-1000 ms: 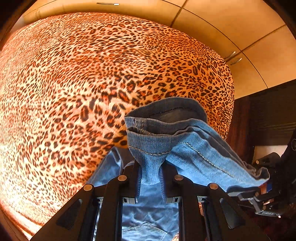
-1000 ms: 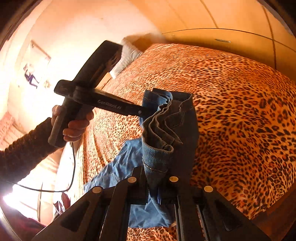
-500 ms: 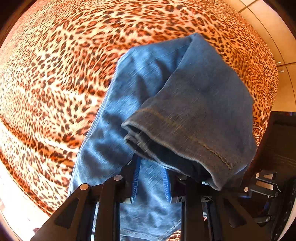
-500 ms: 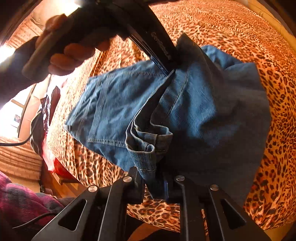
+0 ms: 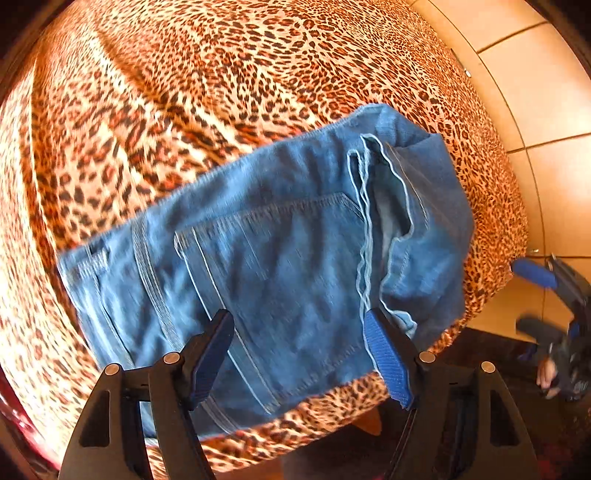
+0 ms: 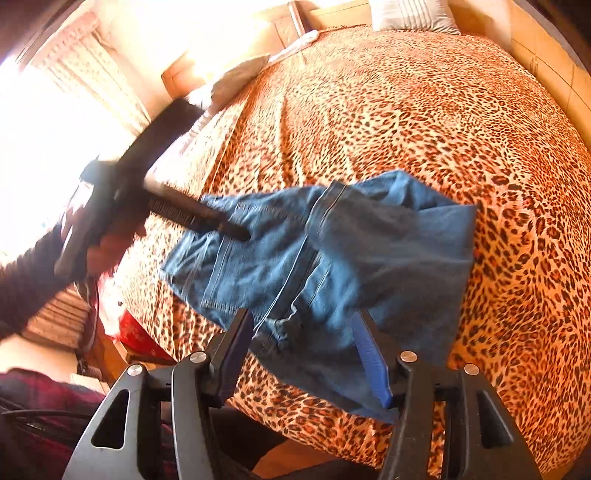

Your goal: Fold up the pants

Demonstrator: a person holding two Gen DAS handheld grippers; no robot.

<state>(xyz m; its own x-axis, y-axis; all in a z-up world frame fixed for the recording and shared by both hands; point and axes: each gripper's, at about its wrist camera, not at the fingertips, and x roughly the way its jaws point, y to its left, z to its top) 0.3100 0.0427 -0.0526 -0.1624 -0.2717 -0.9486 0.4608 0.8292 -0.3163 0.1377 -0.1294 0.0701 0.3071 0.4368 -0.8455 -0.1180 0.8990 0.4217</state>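
Blue denim pants [image 5: 280,258] lie folded on the leopard-print bed [image 5: 184,92], legs doubled back over the seat and back pocket. My left gripper [image 5: 299,350] is open and empty, just above the pants' near edge. My right gripper [image 6: 306,350] is open and empty above the folded leg ends [image 6: 388,251]. The pants also show in the right wrist view [image 6: 258,266]. The left gripper shows in the right wrist view [image 6: 207,221], over the waistband side. The right gripper shows at the right edge of the left wrist view [image 5: 565,332].
The pants lie near the bed's front edge, with tiled floor [image 5: 535,92] beyond the bed. Pillows [image 6: 413,14] and a headboard are at the far end. A red item [image 6: 136,332] and a bright window [image 6: 55,129] are to the left.
Both grippers have let go of the leg ends and opened. The doubled-over legs now rest on the seat of the pants. Both grippers have pulled back toward the bed's edge.
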